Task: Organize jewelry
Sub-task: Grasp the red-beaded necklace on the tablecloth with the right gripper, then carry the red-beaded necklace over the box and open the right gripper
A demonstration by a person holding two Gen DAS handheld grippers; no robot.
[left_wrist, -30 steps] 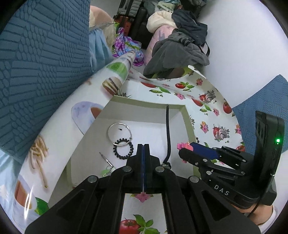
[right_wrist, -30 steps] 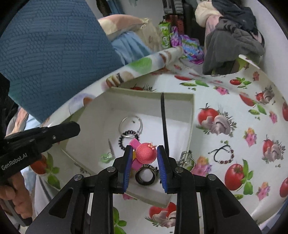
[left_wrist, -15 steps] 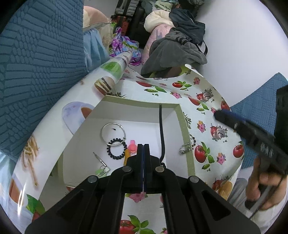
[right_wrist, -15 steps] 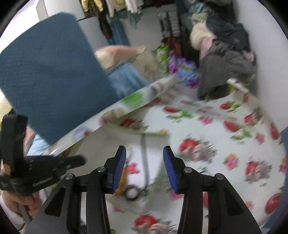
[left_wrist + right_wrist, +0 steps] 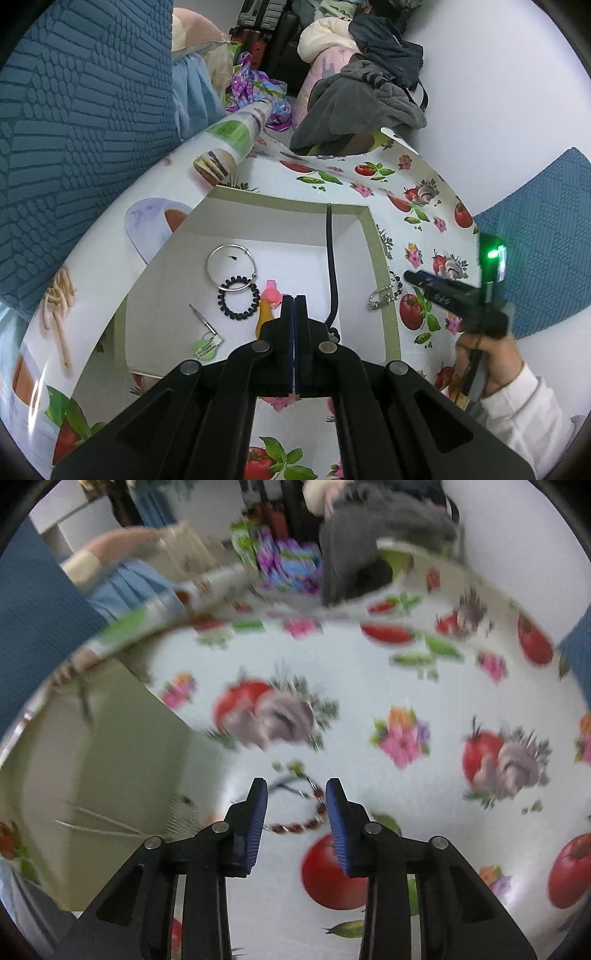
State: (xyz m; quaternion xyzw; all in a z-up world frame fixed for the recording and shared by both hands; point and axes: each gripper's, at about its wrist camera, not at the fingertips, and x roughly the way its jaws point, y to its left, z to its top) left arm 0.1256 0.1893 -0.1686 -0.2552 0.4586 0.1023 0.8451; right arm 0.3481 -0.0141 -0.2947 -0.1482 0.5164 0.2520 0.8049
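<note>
My right gripper (image 5: 296,810) hung open over the beaded bracelet (image 5: 295,825) on the table (image 5: 406,686), just right of the tray (image 5: 380,258); I judged I was fetching the next piece. My left gripper (image 5: 294,325) hovered closed and empty above the tray, where the hoop (image 5: 231,264), black hair tie (image 5: 238,297) and pink clip (image 5: 271,295) lay. Next I needed to lower, straddle the beads and close.

Lived-in home room; heaped clothes (image 5: 362,99), fruit-print tablecloth (image 5: 413,221), blue cushion (image 5: 74,129)
</note>
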